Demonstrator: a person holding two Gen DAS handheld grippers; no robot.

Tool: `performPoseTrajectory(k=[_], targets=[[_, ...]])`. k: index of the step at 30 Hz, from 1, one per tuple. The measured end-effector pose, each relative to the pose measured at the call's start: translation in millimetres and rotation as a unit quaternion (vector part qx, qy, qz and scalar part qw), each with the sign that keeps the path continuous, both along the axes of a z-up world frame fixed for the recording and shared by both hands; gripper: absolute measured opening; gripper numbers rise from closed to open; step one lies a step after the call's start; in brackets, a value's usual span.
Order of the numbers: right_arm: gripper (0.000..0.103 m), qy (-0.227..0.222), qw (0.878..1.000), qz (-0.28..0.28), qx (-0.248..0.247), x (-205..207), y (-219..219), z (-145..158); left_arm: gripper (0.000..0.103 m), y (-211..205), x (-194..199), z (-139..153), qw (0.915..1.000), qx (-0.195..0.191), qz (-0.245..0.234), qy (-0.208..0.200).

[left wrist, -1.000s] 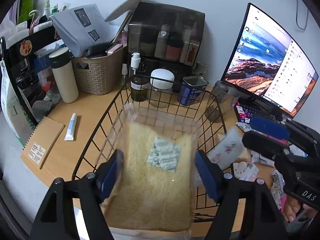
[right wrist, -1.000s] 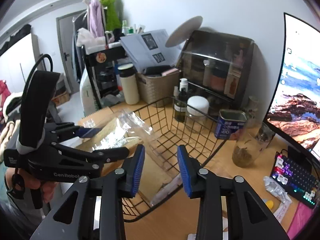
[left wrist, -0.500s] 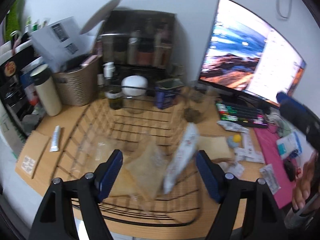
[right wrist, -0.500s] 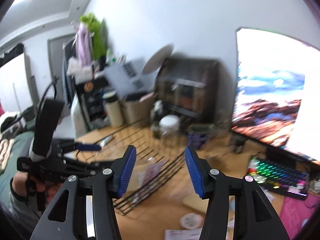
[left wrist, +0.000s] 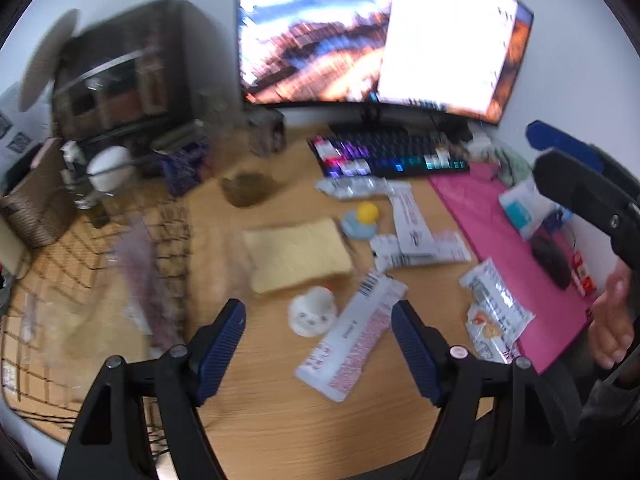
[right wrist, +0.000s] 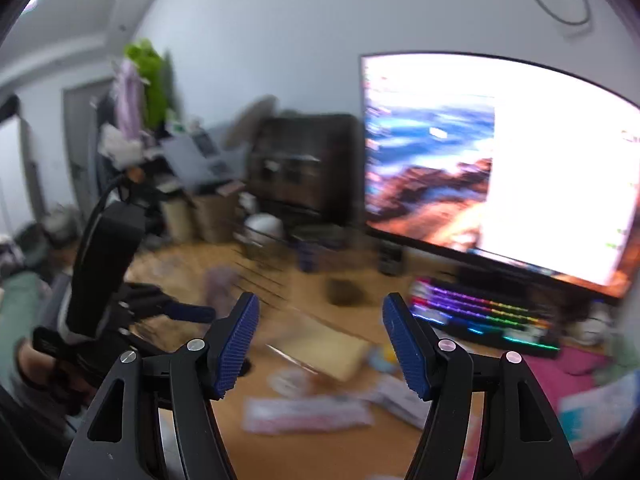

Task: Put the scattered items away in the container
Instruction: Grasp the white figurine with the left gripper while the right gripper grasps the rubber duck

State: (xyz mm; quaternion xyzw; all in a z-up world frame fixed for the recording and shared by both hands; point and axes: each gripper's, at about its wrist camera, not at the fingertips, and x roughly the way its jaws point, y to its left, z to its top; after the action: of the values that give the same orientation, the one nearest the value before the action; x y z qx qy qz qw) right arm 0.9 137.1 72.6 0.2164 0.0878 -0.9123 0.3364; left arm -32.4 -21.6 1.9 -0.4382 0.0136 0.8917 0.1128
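My left gripper (left wrist: 318,342) is open and empty above the desk. Between its fingers lie a small white round item (left wrist: 312,314) and a white-and-red packet (left wrist: 352,338). A bagged slice of bread (left wrist: 298,254) lies beyond them. The black wire basket (left wrist: 80,264) stands at the left with a clear bag of bread (left wrist: 96,320) inside, blurred. My right gripper (right wrist: 320,346) is open and empty, higher over the desk; the packet (right wrist: 308,414) lies below it. Its body shows at the right in the left wrist view (left wrist: 580,188).
Several more packets (left wrist: 416,224) and a yellow-and-blue toy (left wrist: 362,220) lie mid-desk. A snack bag (left wrist: 494,308) sits at the edge of a pink mat (left wrist: 500,224). A keyboard (left wrist: 388,154), monitor (left wrist: 372,36), dark cabinet (left wrist: 120,76) and woven basket (left wrist: 32,204) stand behind.
My left gripper let the bread bag drop into the basket and swung right toward the scattered packets. My right gripper opened wider and also swung right.
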Motion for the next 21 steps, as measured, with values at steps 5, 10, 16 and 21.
performPoseTrajectory(k=[5, 10, 16, 21], targets=[[0.065, -0.028, 0.999, -0.011, 0.036, -16.9, 26.8, -30.4, 0.079, 18.9, -22.5, -33.3, 0.9993, -0.007, 0.0, -0.036], [0.065, -0.053, 0.998, -0.007, 0.042, -41.8, 37.6, -49.9, 0.079, 12.6, -48.5, -65.9, 0.9959, 0.009, 0.025, -0.087], [0.065, -0.071, 0.995, 0.012, 0.064, -68.4, 27.5, -69.7, 0.077, 9.9, -62.7, -85.3, 0.9935, 0.016, 0.032, -0.108], [0.065, -0.079, 0.993, 0.019, 0.086, -94.3, 14.3, -85.6, 0.063, 8.2, -68.0, -94.9, 0.9931, 0.014, 0.024, -0.114]])
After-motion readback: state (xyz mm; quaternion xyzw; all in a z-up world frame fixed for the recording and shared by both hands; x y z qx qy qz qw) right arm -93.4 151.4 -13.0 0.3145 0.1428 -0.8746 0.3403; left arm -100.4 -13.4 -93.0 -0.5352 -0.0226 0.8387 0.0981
